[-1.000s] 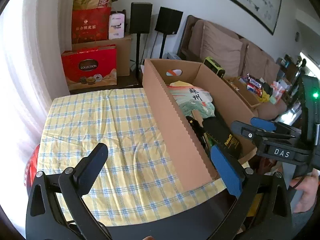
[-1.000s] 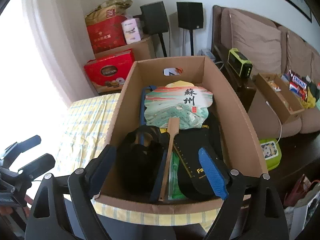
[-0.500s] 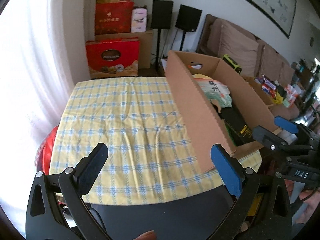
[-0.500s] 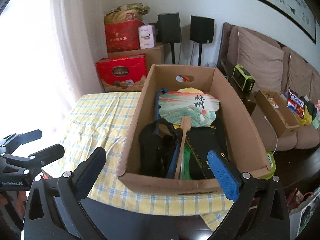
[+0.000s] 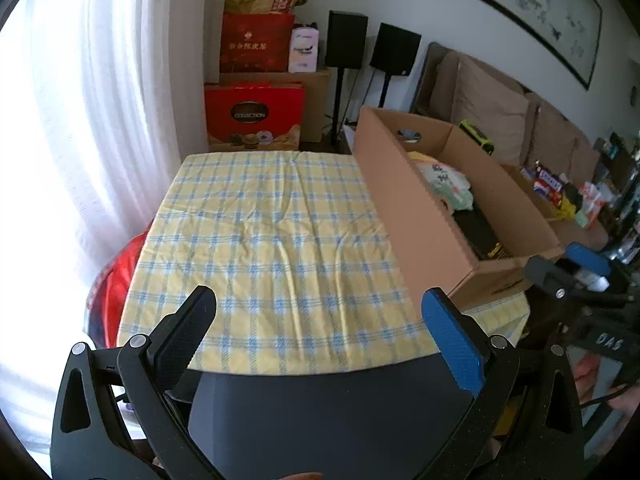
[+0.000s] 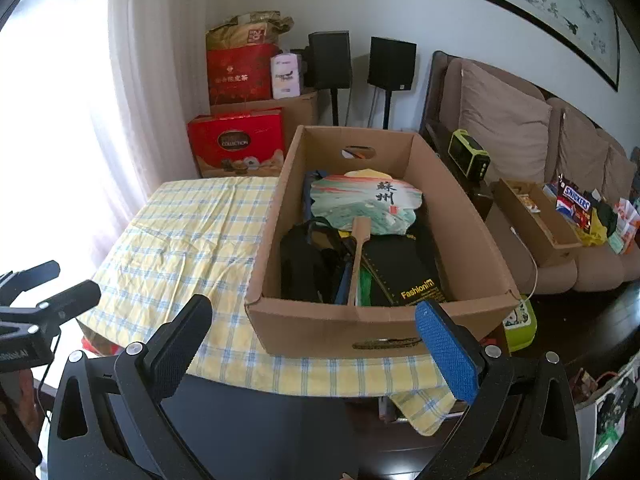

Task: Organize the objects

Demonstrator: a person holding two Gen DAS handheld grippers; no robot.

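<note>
Right now both tools hang short of the counter's near edge, each with its jaws spread wide and nothing between them. In the right wrist view the right tool (image 6: pixel 312 332) faces the short near wall of the cardboard box (image 6: pixel 332 328), which fills the middle of the frame and sits on the checked cloth (image 6: pixel 188 236); its jaws have just been opening, with only air in the gap. Inside the box lies a painted fan (image 6: pixel 366 202) with its wooden handle (image 6: pixel 357 256) running toward the camera, so the fan's long axis lines up roughly with the way this tool points. Dark bags and a black folder marked Fashion lie around and partly under it.

In the left wrist view the left tool (image 5: pixel 318 316) looks over bare cloth, and the box stands off in the right half of the frame, seen along its long side wall. The right tool is therefore the nearer one and the better placed: I judge that a reach straight ahead and over the near wall would meet the handle end first.
</note>
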